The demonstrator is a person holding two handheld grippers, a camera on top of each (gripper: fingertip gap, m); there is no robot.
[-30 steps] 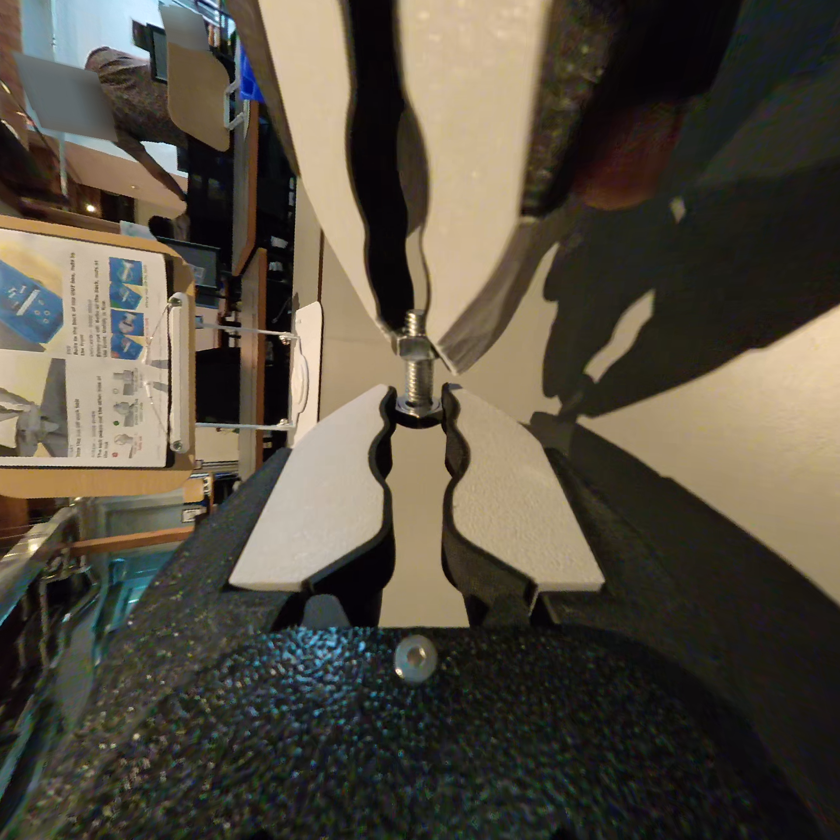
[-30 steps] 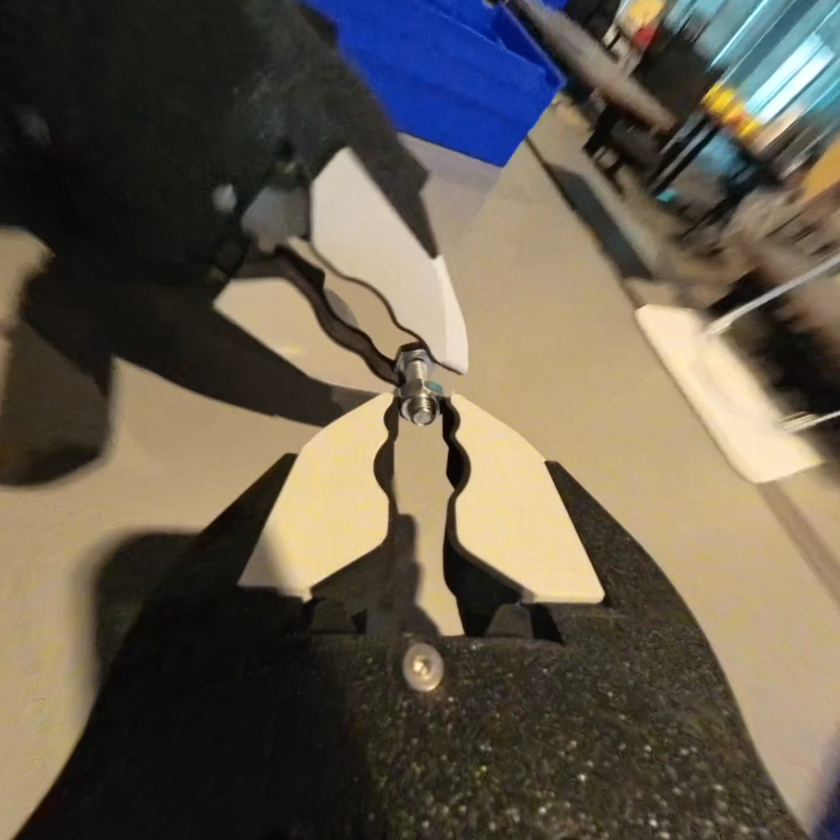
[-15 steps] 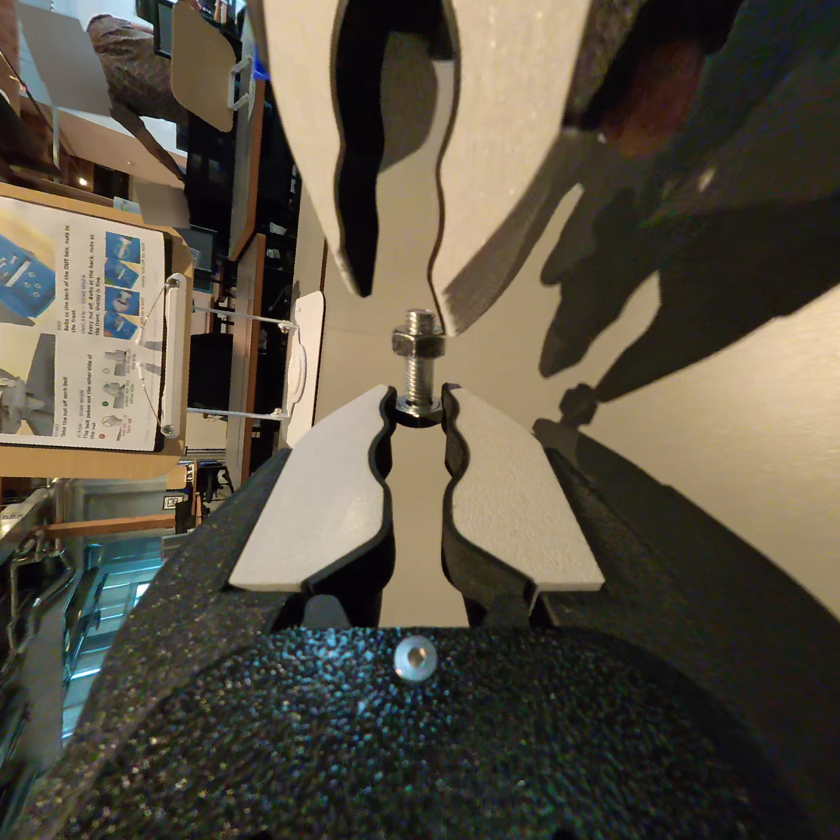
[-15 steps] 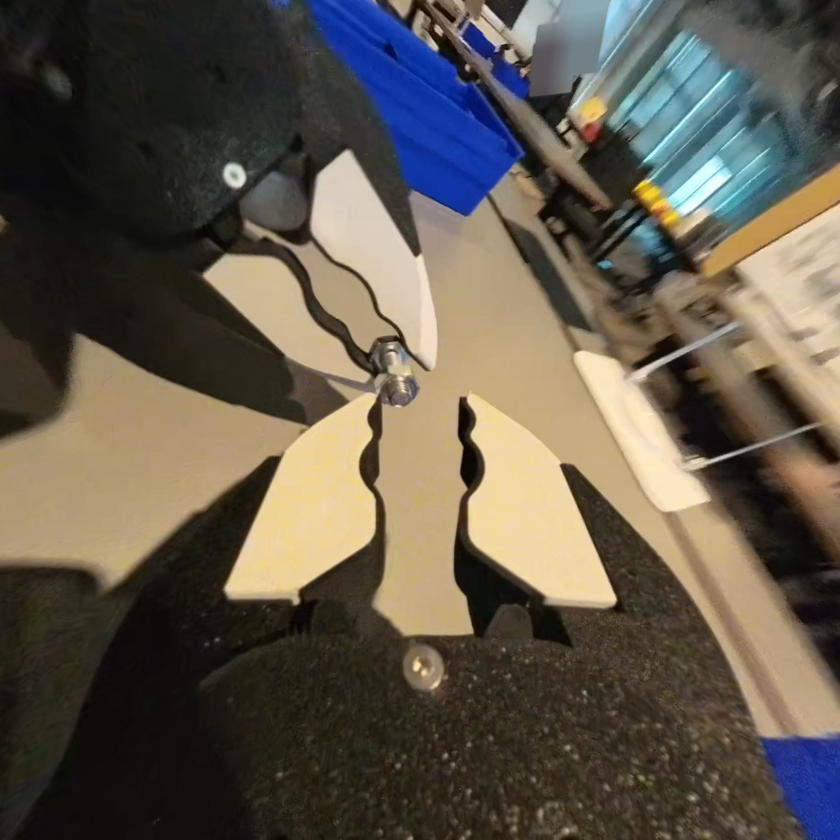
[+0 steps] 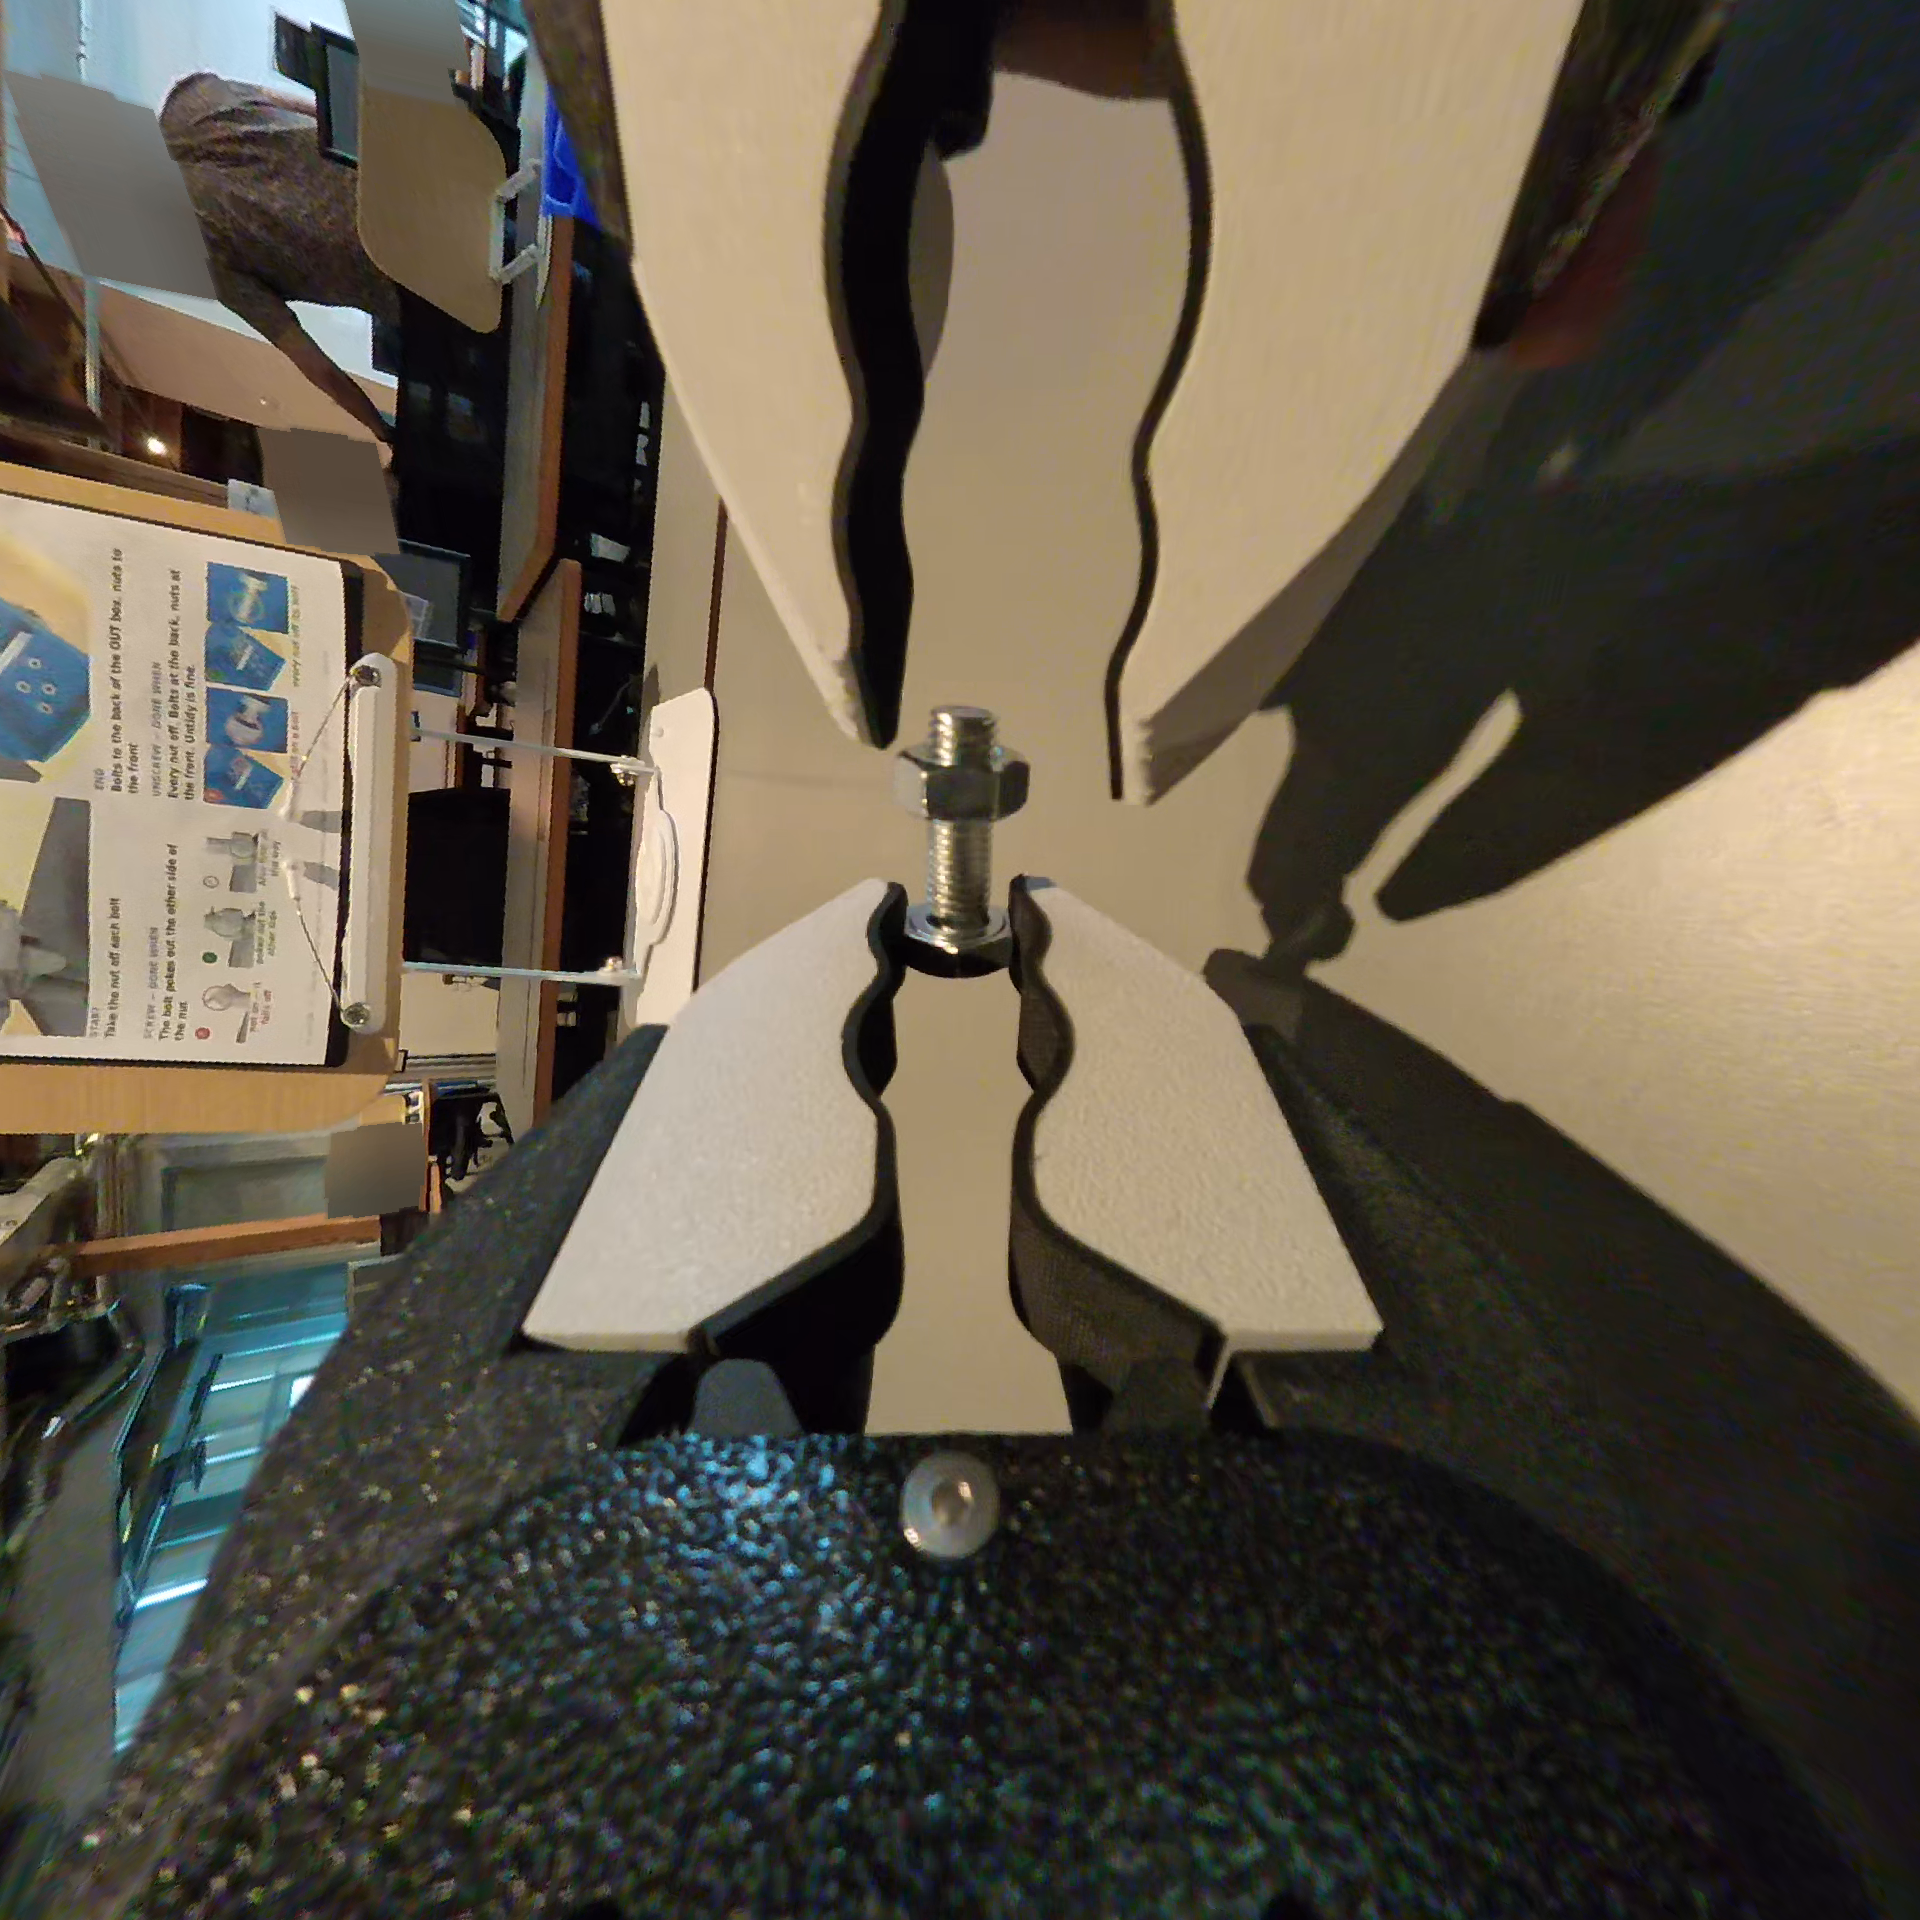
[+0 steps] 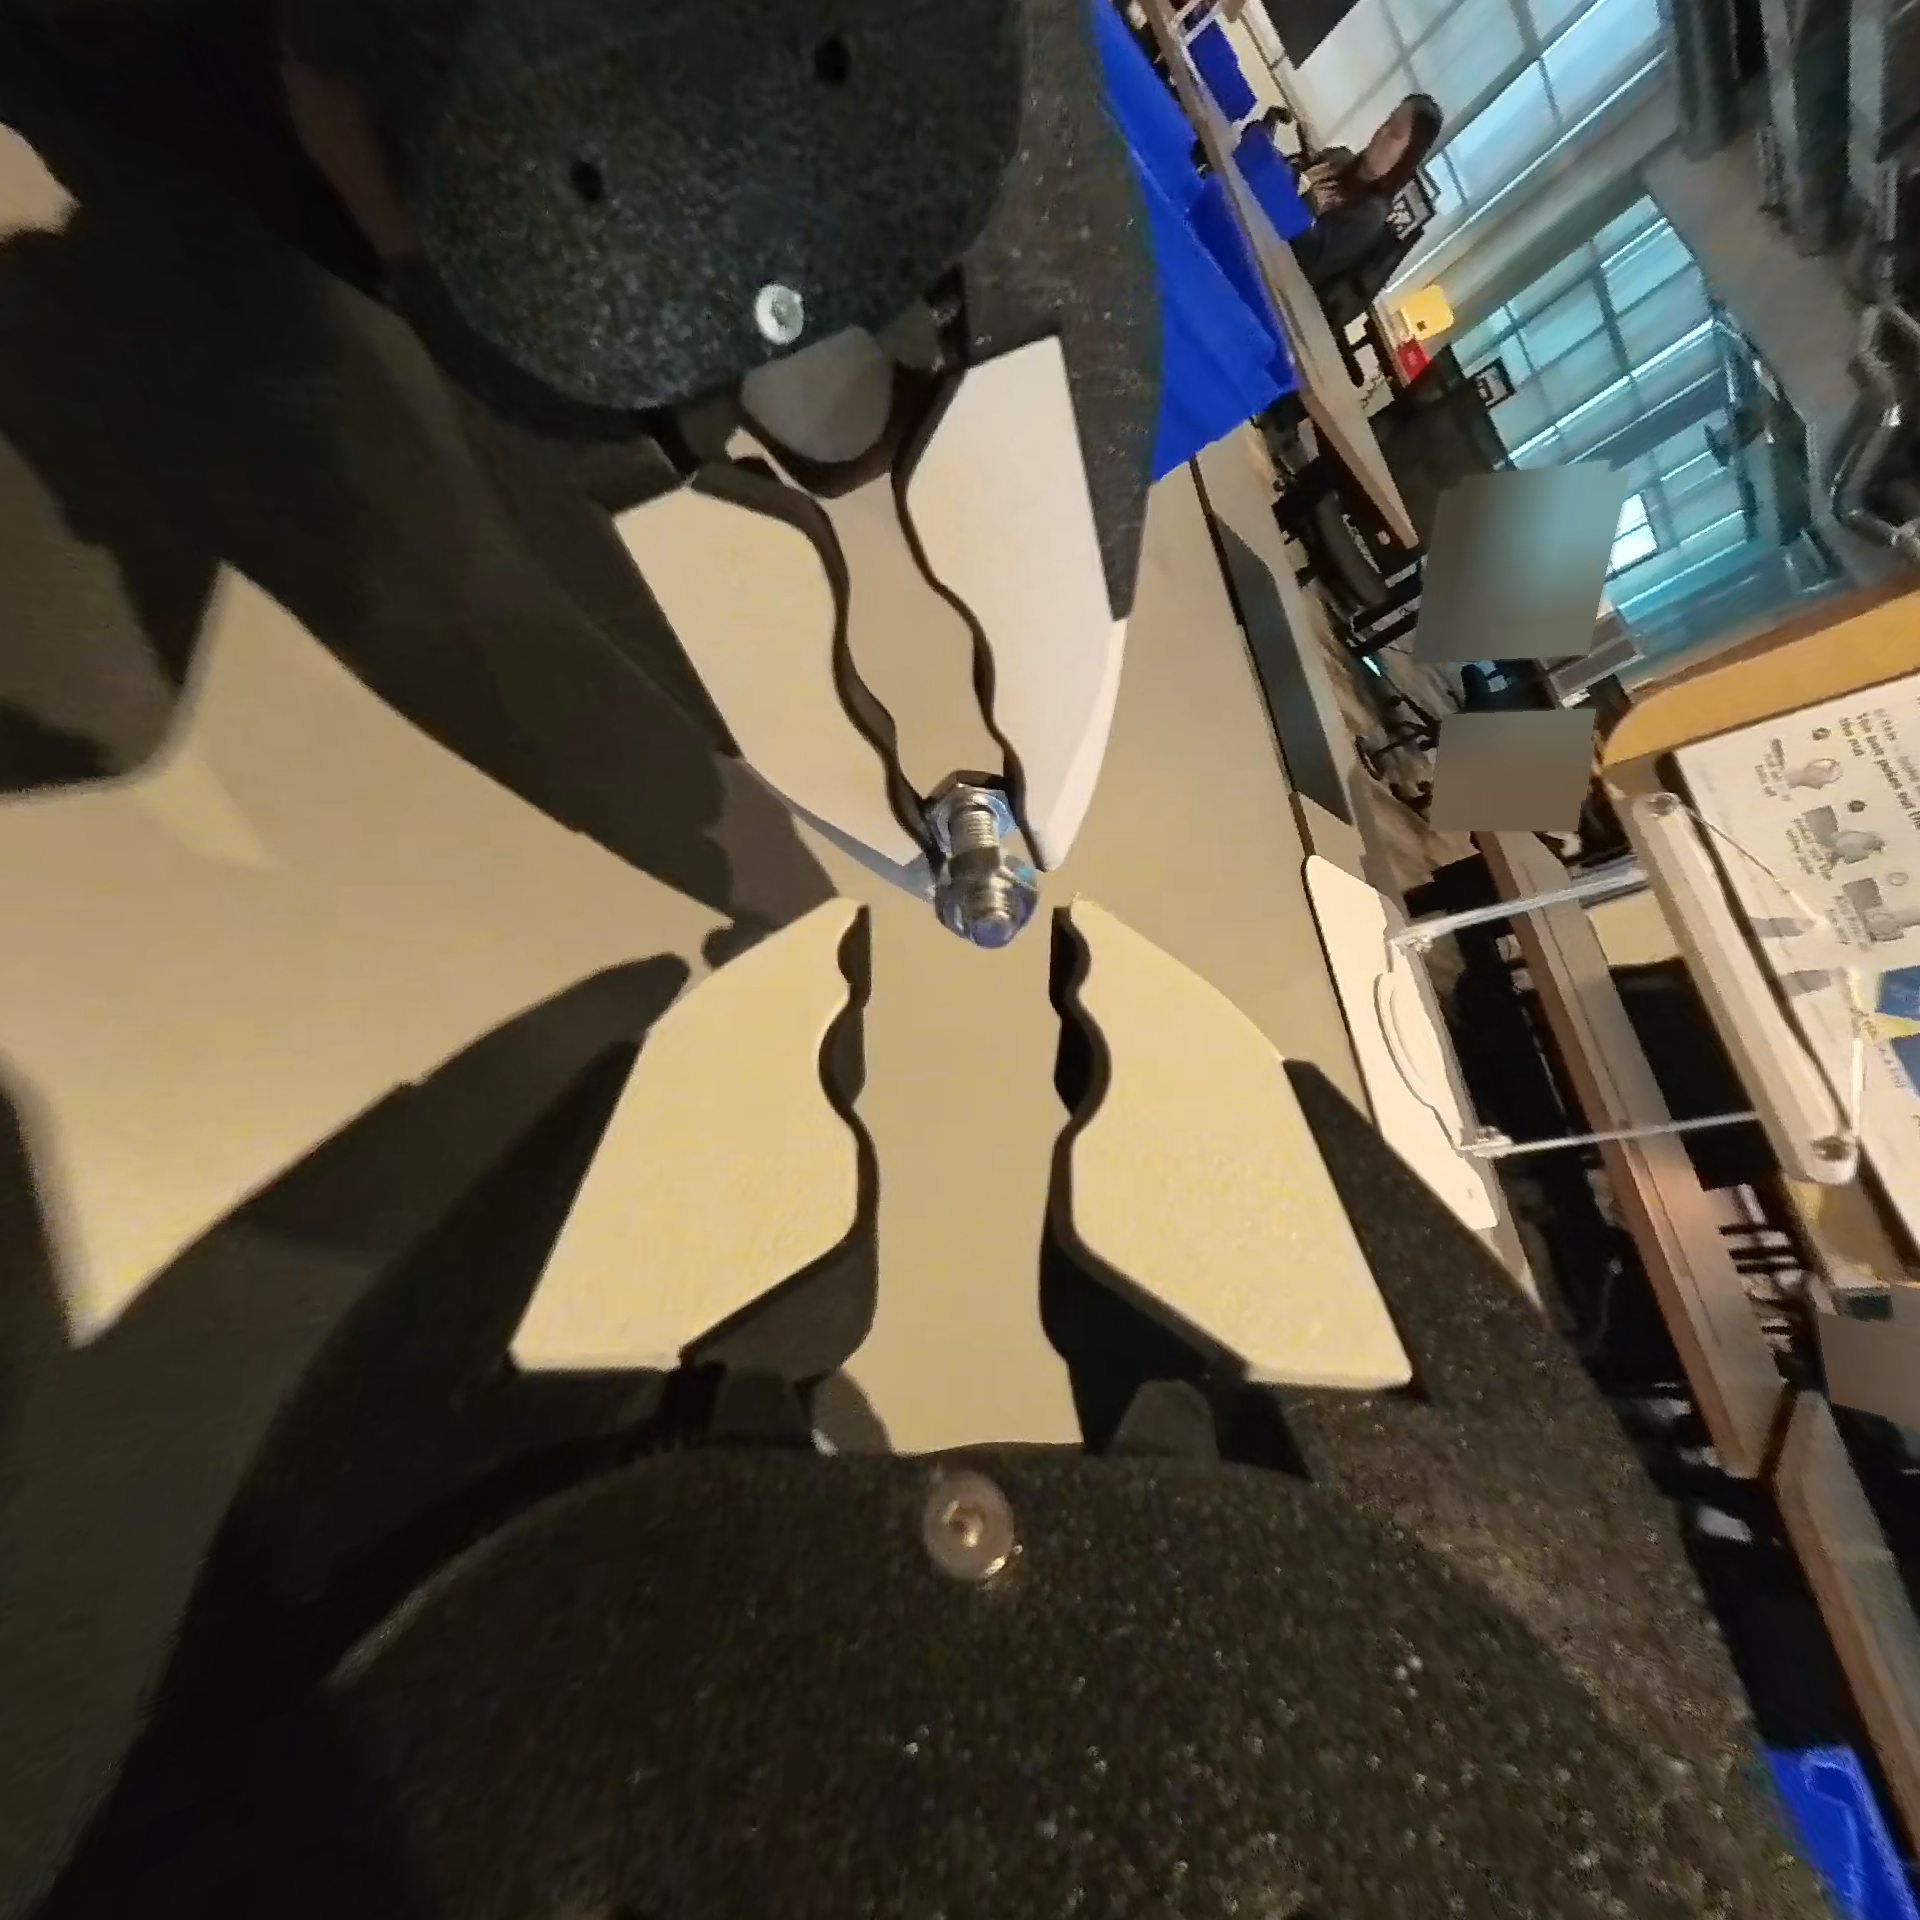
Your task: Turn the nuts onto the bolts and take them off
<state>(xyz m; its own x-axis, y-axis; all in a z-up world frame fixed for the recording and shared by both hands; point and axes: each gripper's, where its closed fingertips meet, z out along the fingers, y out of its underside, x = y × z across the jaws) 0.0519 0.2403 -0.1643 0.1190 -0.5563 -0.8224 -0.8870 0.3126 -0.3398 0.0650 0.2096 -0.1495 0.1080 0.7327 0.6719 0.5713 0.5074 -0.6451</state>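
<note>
In the left wrist view my left gripper [image 5: 954, 904] is shut on the head of a silver bolt [image 5: 961, 862] that points away from the camera. A hex nut [image 5: 961, 784] sits near the bolt's far end. My right gripper [image 5: 997, 743] faces it from above, open, one fingertip on each side of the nut and not touching it. In the right wrist view my right gripper [image 6: 961, 920] is open, with the nut [image 6: 987, 896] just beyond its tips. The left gripper [image 6: 966, 821] holds the bolt [image 6: 971, 842] there.
Both grippers are above a tan table [image 5: 1558, 987]. A wooden board with an instruction sheet [image 5: 177, 790] stands on a white stand [image 5: 675, 852] at the table edge. Blue bins [image 6: 1195, 312] are behind the left gripper. A person [image 6: 1371, 177] sits far off. Both grippers' tips are close together, under 4 cm apart.
My right gripper was shut on the nut a second ago. It has let go, opened wide and turned about the bolt's axis. The left gripper has kept its hold on the bolt.
</note>
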